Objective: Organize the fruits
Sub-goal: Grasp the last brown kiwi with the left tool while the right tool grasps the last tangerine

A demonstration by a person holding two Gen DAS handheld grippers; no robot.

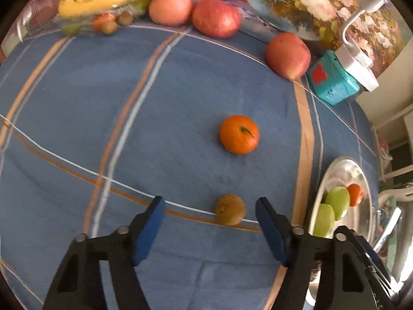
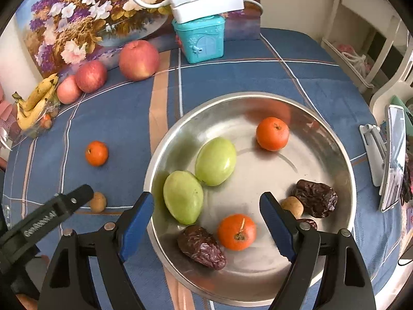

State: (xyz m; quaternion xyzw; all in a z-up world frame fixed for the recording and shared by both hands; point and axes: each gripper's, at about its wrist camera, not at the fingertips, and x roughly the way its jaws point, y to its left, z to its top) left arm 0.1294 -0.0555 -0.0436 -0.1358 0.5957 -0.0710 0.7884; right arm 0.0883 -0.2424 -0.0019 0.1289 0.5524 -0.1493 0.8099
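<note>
Left gripper [image 1: 210, 210] with jaws spread wide, holding nothing. Just ahead of the jaws and slightly toward the right jaw, a small brown fuzzy kiwi [image 1: 229, 209] lying on the blue plaid-clothed table [image 1: 129, 118], not yet between the pads. Further ahead of the jaws, well beyond the kiwi, a round orange tangerine [image 1: 239, 134], alone on the cloth. Off to the right of the right jaw, the shiny round steel bowl [image 1: 361, 217].

Right gripper [image 2: 206, 206] likewise wide open and empty, hovering above the bowl [image 2: 325, 152]. Between and just ahead of its jaws: two pale green oval fruits [image 2: 200, 178], an orange tangerine [image 2: 237, 232] and a wrinkled dark red date [image 2: 201, 246]. Beside the right jaw, a small tan round fruit [image 2: 293, 206] and another dark date [image 2: 316, 197]. Another tangerine [image 2: 272, 133] further ahead. Far ahead and left of the jaws, three red apples [image 2: 139, 60] and a bunch of yellow bananas [image 2: 36, 102] near the table's back edge.

Step in hand, by judgement: gathering of loose small fruit into the bowl, with the kiwi as the likely next pick. Next move calling for a short advance and slight rightward shift of the left jaws to centre the kiwi, then a gentle close, since round and liable to roll. Then a carry to the right, over the bowl's rim.
</note>
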